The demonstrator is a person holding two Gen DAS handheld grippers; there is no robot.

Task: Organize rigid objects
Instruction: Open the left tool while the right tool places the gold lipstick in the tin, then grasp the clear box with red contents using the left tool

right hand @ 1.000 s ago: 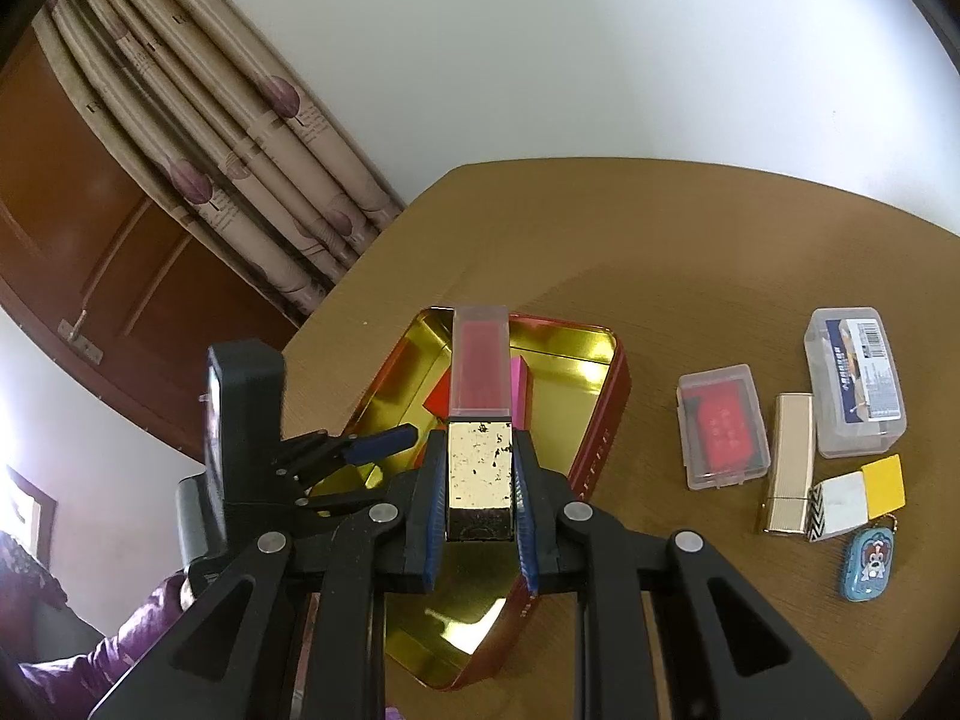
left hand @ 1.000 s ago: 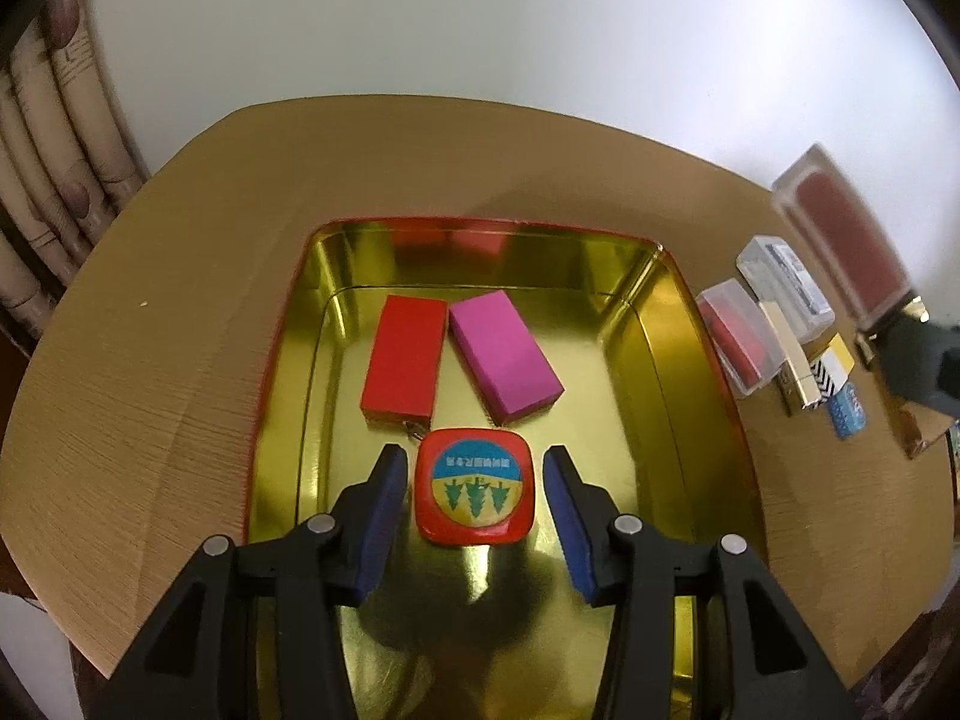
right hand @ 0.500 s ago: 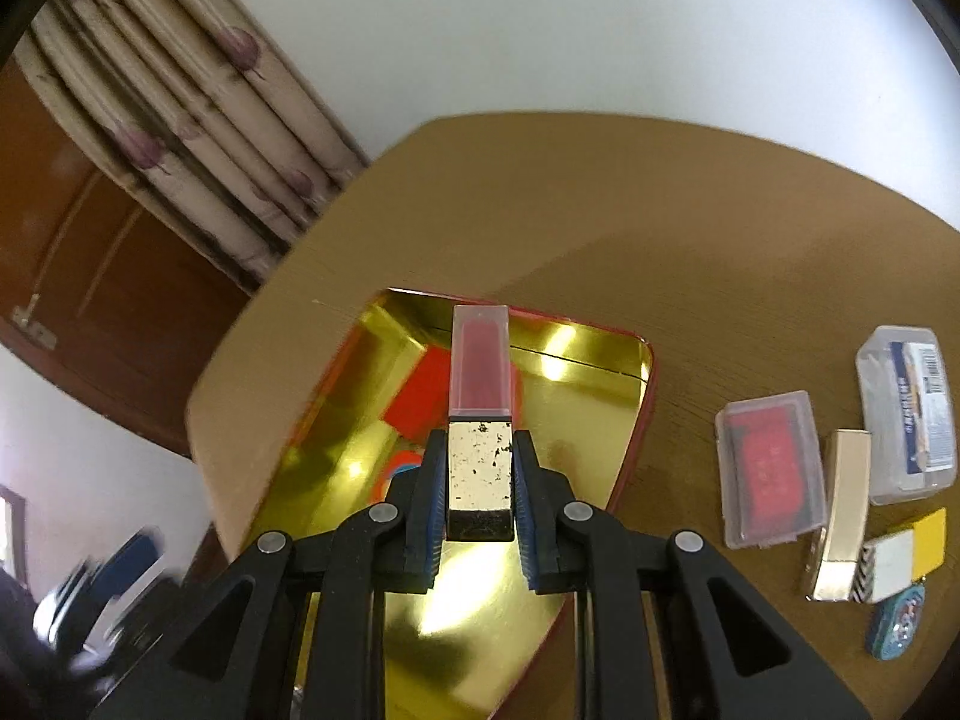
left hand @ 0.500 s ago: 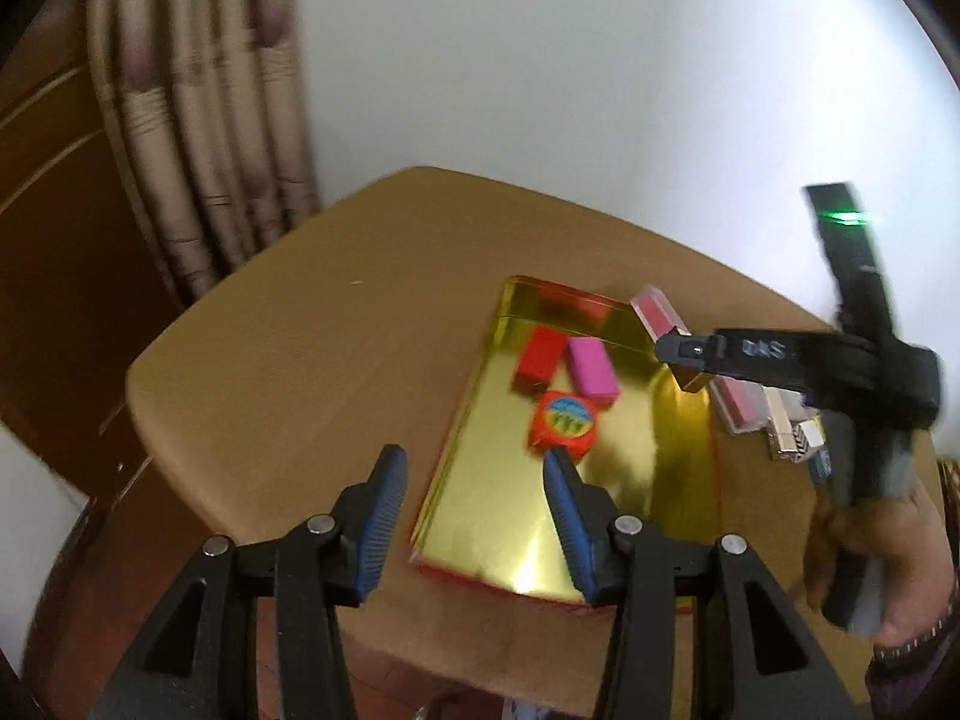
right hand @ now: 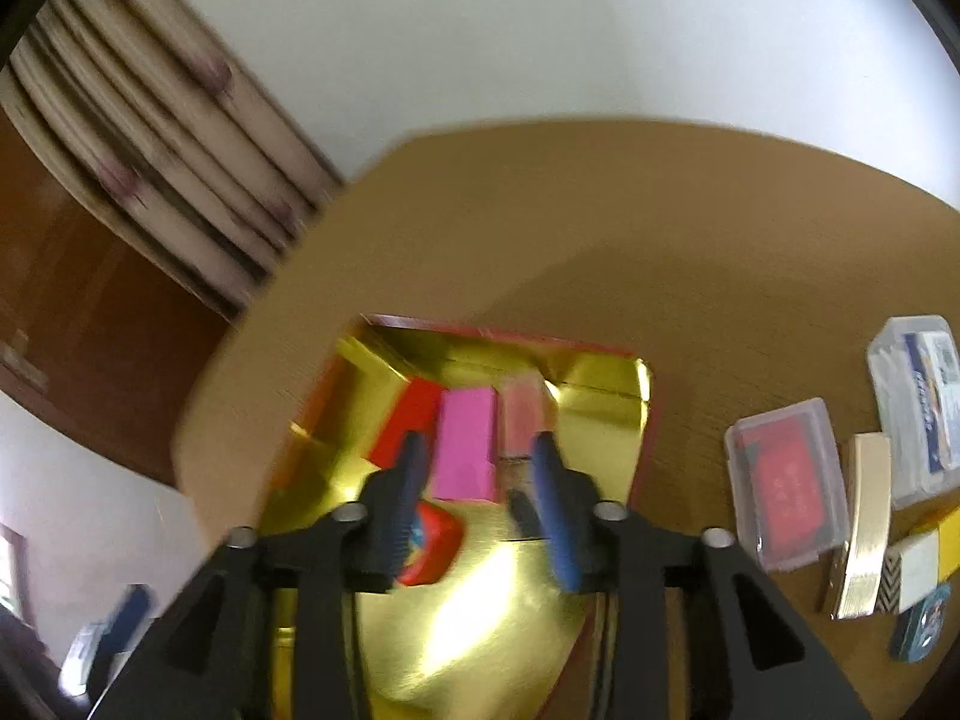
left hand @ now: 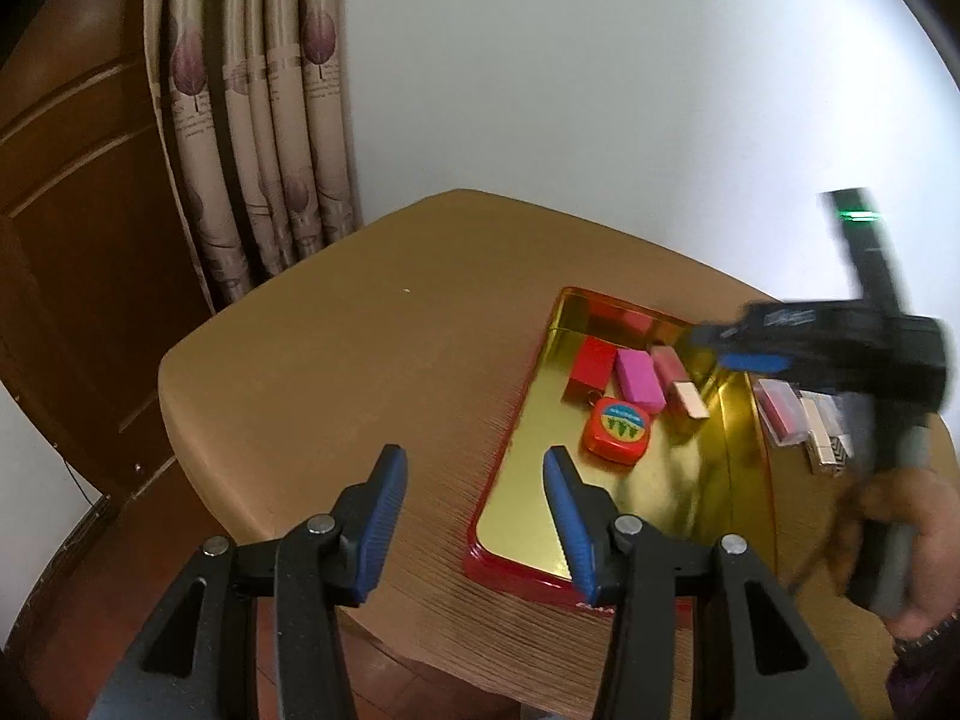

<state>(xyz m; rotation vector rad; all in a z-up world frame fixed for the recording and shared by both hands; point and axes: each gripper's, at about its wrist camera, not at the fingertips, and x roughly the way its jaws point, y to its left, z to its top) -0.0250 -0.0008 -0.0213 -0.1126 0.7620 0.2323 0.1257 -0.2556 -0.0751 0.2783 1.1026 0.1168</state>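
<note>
**Gold tin half filled on a wooden worktop**

We look across a tan, wood-grained worktop point(left hand: 336, 372) with rounded corners, set against a plain white wall point(left hand: 570, 78); beige curtains point(left hand: 264, 120) with purple leaf prints hang beside a dark brown wooden door point(left hand: 78, 228).

Our left gripper point(left hand: 474, 516) hangs above the near worktop edge, its blue-padded jaws spread wide with nothing between them. Just beyond it sits the red-rimmed gold tin point(left hand: 654, 510). Inside the tin, at its far end, a red block point(left hand: 591, 367), a magenta block point(left hand: 641, 379) and a pink case with a gold cap point(left hand: 679, 387) lie side by side in a row, and a red tape measure point(left hand: 618, 431) with a blue-and-yellow face lies just in front of them.

Our right gripper point(right hand: 477, 501), blurred, hovers over the tin's far end, jaws parted and empty, with the magenta block seen between them.

On the bare worktop to the right of the tin lie a clear box with a red insert point(right hand: 786, 483), a clear box with a printed label point(right hand: 918, 408), a gold bar-shaped case point(right hand: 864, 522), a small yellow and white box point(right hand: 924, 558) and a blue keychain tag point(right hand: 918, 630), close together.
</note>
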